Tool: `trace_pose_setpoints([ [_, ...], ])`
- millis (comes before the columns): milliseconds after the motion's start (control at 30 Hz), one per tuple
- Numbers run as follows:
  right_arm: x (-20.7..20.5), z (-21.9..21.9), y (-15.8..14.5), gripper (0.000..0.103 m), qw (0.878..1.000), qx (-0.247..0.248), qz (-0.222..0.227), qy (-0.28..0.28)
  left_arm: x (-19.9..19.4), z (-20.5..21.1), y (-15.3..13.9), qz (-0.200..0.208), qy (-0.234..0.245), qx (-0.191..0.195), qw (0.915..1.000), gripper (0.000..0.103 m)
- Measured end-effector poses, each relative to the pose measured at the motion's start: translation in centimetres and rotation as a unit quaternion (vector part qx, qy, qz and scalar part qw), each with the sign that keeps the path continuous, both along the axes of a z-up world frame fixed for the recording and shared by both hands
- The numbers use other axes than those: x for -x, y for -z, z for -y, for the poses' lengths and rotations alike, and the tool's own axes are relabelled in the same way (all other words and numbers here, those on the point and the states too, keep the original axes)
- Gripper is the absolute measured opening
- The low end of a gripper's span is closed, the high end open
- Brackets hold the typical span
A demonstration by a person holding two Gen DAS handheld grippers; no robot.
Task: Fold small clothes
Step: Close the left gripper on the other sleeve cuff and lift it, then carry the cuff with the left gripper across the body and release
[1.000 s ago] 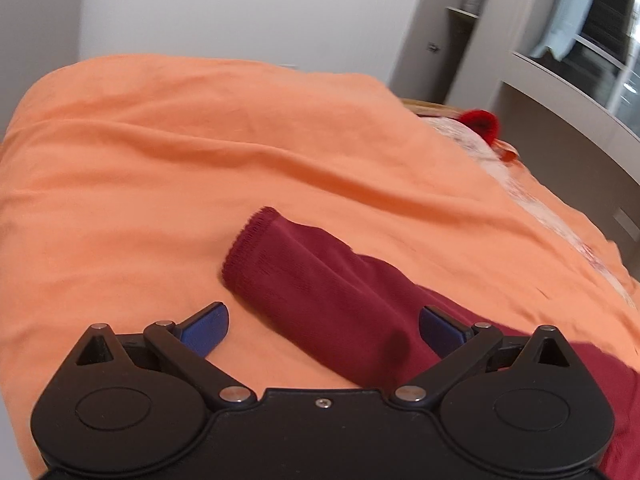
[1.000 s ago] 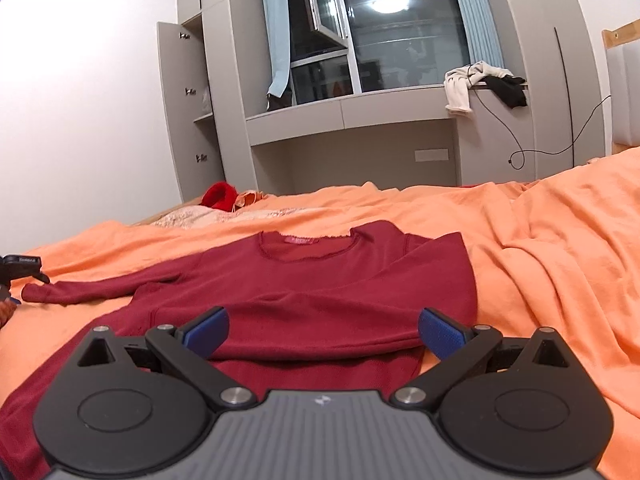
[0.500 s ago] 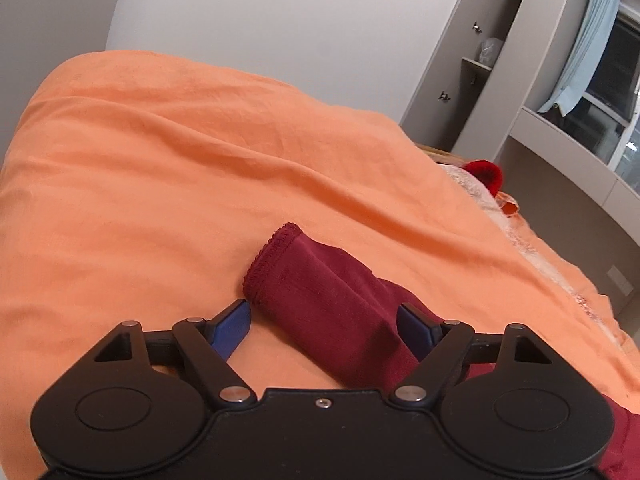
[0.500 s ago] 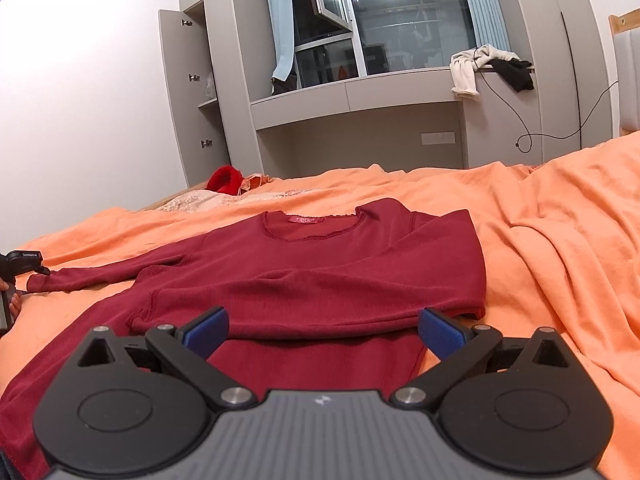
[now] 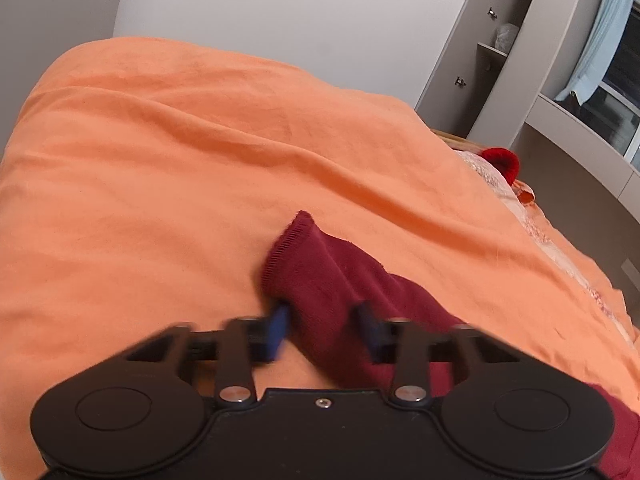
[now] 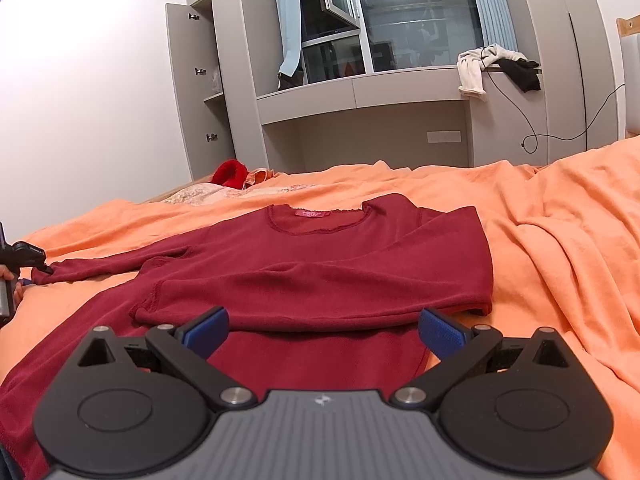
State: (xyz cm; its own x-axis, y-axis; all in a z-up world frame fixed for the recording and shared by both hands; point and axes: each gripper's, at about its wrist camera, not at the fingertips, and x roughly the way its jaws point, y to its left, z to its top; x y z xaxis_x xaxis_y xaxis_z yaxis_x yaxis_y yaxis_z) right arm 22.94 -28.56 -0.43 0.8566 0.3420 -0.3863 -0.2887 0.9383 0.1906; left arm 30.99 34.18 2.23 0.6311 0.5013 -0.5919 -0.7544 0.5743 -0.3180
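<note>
The black two-finger left gripper (image 5: 324, 330) fills the near edge, its blue-padded fingers (image 5: 277, 330) blurred as the jaws close on the dark red knitted sleeve (image 5: 320, 280) that lies between them. The pads sit against both sides of the sleeve, just behind its ribbed cuff (image 5: 286, 246), which points away to the far left. The sleeve runs back to the near right corner. It lies on a rumpled orange blanket (image 5: 160, 184) that covers the bed. At the far right lie a bright red fuzzy item (image 5: 502, 160) and pale patterned fabric (image 5: 492, 178). Beyond stand a white wall (image 5: 280, 8) and a grey wardrobe (image 5: 516, 40) with an open shelf.
</note>
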Motion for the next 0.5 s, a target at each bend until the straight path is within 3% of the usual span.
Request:
trace_pose_setpoints([
  [167,0.0,0.2,0.0,0.103,1.0,-0.004,-0.001,-0.002,-0.1,0.6,-0.8,0.018,0.005,-0.016,0.9997,0.009],
  [333,0.2,0.3,-0.2,0.103,1.0,-0.005,0.005,-0.006,0.0,3.0,-3.9,0.049,0.04,-0.077,0.995,0.008],
  [433,0.6,0.5,-0.5,0.103,1.0,-0.008,0.012,-0.007,-0.1,5.6,-6.5,0.07,0.08,-0.128,0.9861,0.008],
  [500,0.7,0.6,-0.9,0.103,1.0,-0.012,0.015,-0.004,-0.3,7.8,-8.3,0.083,0.117,-0.168,0.9753,0.008],
])
